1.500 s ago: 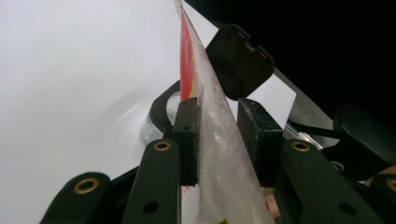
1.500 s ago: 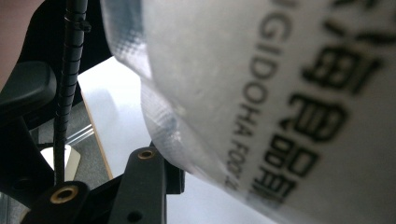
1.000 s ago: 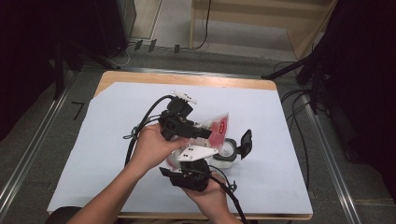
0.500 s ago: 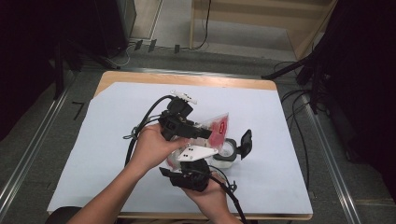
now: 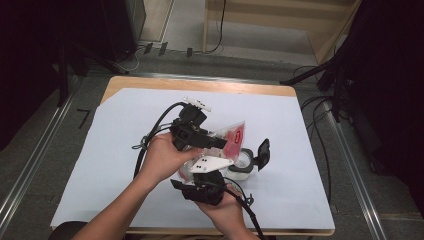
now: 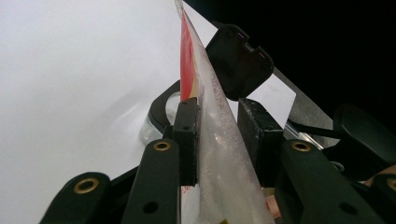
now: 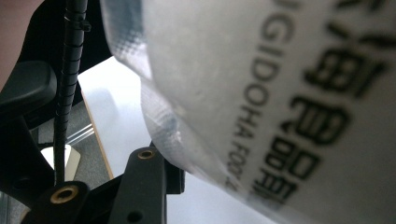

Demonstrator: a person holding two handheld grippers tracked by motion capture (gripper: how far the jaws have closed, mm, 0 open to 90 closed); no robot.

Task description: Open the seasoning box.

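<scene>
**Two hand-held grippers holding a clear pouch above an open container**

The left hand-held gripper (image 5: 220, 142) is gripping a clear plastic pouch (image 5: 231, 136) with red print, held up over the middle of the table (image 5: 115, 130), which is covered in white. In the left gripper view the pouch (image 6: 219, 154) is running upward between the two black jaws; the left pad is pressing flat against the film, while the right pad is sitting just beside it, so the jaws are pinching the pouch only partly closed, with white grainy contents showing inside.

The right hand-held gripper (image 5: 202, 172) is coming in from below, near the table's front edge, with its grey plate pointing toward the pouch's lower end. In the right gripper view the pouch (image 7: 261, 93) is lying very close to the camera, blurred, with black lettering on it; one black jaw is showing beneath the film and the other is hidden, so I cannot tell whether this gripper is clamping the pouch or just resting against it.

Just beside the pouch, to the right, a small clear container (image 5: 242, 165) is standing on the table with its black lid (image 5: 262, 152) flipped open and upright; the same lid (image 6: 240, 63) is showing behind the pouch in the left gripper view
</scene>
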